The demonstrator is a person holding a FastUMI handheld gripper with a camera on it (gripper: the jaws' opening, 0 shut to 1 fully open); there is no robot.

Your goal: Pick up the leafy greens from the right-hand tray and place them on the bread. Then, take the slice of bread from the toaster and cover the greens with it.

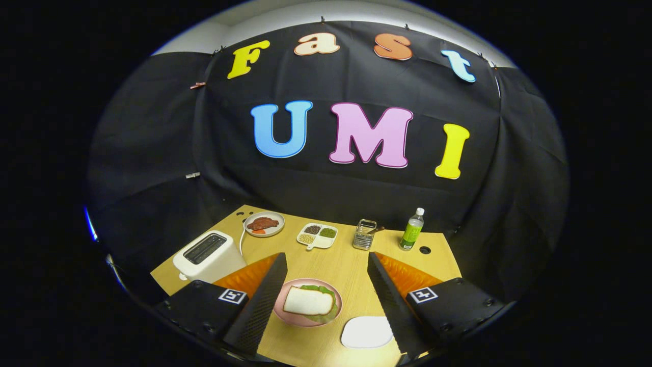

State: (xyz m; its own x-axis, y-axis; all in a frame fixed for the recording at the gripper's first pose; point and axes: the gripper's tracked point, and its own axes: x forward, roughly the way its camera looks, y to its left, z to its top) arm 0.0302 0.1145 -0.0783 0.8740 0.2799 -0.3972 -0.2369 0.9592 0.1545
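While hovering above the table [326,265] with fingers spread wide and empty, hand-held gripper [326,306] frames pink plate [285,313]. Bread slice [308,300] lying flat over leafy greens [326,291], long axis running finger to finger. Likely light, soft, crushable; best pinched at short edges. White tray [367,332] alongside, toaster [206,255] beyond.

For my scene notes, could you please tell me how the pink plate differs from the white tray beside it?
The pink plate is round and carries bread on leafy greens; the white tray is a bare rounded rectangle. The plate lies between the open tool's fingers, the tray by the right finger. Both rest flat on the wooden table.
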